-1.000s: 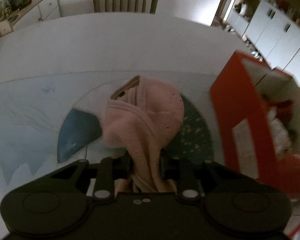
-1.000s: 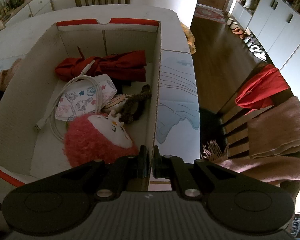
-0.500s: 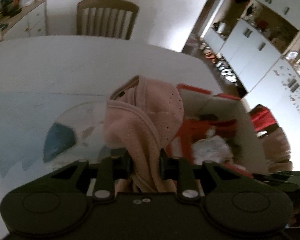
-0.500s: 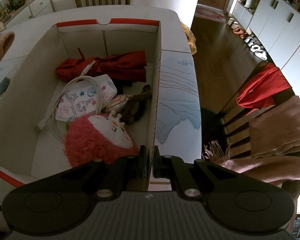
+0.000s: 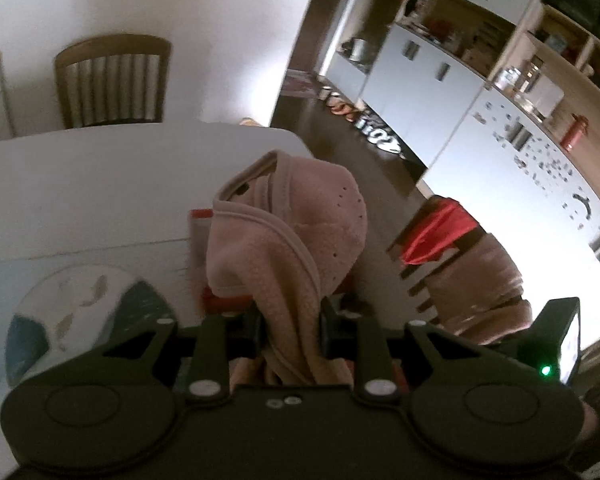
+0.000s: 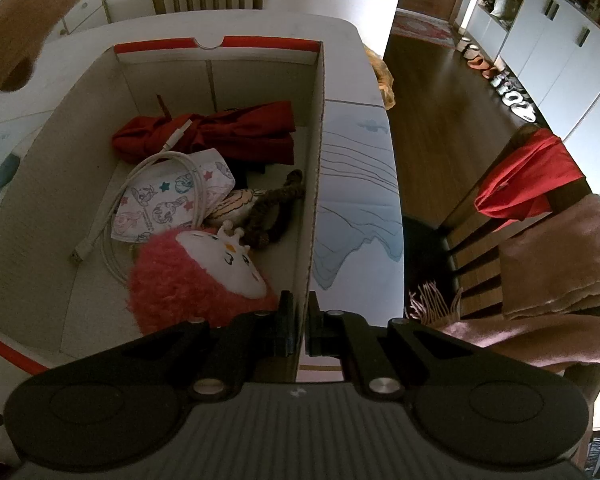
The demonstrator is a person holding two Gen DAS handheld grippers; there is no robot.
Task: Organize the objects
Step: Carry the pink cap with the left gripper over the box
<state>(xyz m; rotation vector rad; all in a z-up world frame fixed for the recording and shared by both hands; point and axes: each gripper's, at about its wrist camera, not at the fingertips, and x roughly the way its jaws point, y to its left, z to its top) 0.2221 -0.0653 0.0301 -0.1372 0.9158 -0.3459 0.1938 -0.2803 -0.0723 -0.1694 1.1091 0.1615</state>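
The left gripper point(image 5: 291, 332) is clamped on a pink fleece cap point(image 5: 288, 236), which stands up from the jaws, lifted clear above the white table point(image 5: 100, 176). The right gripper point(image 6: 298, 330) is pinched on the right wall of the open box point(image 6: 315, 184), one finger inside and one outside. The cap also shows blurred at the far left of the right wrist view, above the box's far left corner. In the box lie a pink plush point(image 6: 196, 276) nearest, a white cable point(image 6: 120, 204), a printed pouch point(image 6: 168, 200) and a red cloth point(image 6: 220, 132) farther back. A chair point(image 6: 540, 216) draped with cloths stands right of the table.
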